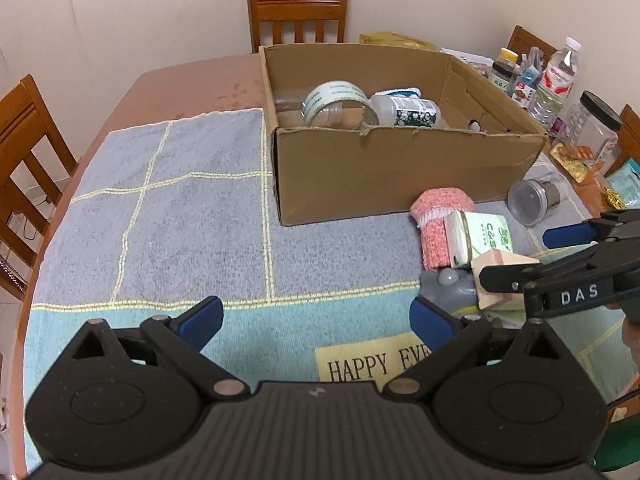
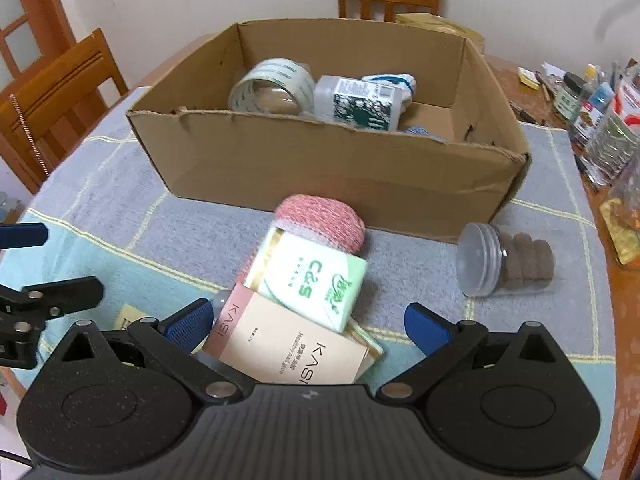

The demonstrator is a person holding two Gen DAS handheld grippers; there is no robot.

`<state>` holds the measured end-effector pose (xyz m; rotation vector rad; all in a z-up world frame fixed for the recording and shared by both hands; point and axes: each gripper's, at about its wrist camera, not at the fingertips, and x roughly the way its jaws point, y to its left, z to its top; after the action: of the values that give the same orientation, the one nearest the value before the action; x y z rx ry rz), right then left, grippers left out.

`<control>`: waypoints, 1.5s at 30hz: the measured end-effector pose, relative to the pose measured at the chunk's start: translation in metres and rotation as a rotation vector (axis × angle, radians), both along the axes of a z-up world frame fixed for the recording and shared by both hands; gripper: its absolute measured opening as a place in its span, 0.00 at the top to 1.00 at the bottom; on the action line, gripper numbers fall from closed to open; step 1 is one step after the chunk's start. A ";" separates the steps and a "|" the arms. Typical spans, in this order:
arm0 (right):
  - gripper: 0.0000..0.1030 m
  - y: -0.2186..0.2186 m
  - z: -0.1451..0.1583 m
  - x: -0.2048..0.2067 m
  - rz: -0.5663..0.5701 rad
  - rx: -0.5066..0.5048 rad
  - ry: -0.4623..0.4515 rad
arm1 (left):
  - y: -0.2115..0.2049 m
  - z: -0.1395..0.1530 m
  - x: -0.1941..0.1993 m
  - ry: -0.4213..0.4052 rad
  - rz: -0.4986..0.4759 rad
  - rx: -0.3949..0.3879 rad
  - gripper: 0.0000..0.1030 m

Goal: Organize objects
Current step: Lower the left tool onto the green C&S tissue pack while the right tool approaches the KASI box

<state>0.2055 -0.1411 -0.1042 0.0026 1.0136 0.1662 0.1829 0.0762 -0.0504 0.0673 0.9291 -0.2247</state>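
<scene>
Left wrist view first: the left claw [image 1: 316, 322] is spread wide with nothing in it, hanging over a big bare stretch of the blue-grey towel [image 1: 180, 208] that covers the counter [image 1: 192, 80]. Loads of free room on that side, right out to the towel's left edge. The cardboard box [image 1: 384, 172] sits ahead and to the right, its near wall ragged along the top, with a tape roll [image 1: 334, 102] and a white bottle [image 1: 404, 110] inside. A small pile lies just in front of the box's near right corner: pink knitted roll [image 1: 438, 220], green tissue pack [image 1: 480, 240], beige carton [image 1: 500, 280].

Right wrist view: the right claw [image 2: 306, 322] is also wide open and holding nothing, its blue pads sitting either side of the beige carton's [image 2: 288, 344] near end; whether they touch it I can't tell. The tissue pack [image 2: 316, 280] leans on the carton, and the pink roll [image 2: 324, 220] sits right up against the box wall [image 2: 320, 168]. A clear jar [image 2: 500, 264] lies on its side to the right, with open towel between it and the pile.
</scene>
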 end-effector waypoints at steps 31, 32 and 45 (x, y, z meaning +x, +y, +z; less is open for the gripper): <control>0.00 -0.035 -0.039 -0.050 -0.166 -0.201 0.070 | -0.042 -0.034 -0.023 0.010 -0.251 -0.079 0.04; 0.00 -0.039 -0.039 -0.050 -0.155 -0.193 0.070 | -0.046 -0.037 -0.021 0.012 -0.245 -0.084 0.04; 0.00 -0.054 -0.039 -0.051 -0.006 -0.140 -0.001 | -0.082 -0.041 -0.014 -0.017 -0.182 -0.041 0.04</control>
<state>0.1543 -0.1955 -0.1431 -0.1221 1.0227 0.0888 0.1691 -0.0053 -0.0919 0.1162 0.9012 -0.4108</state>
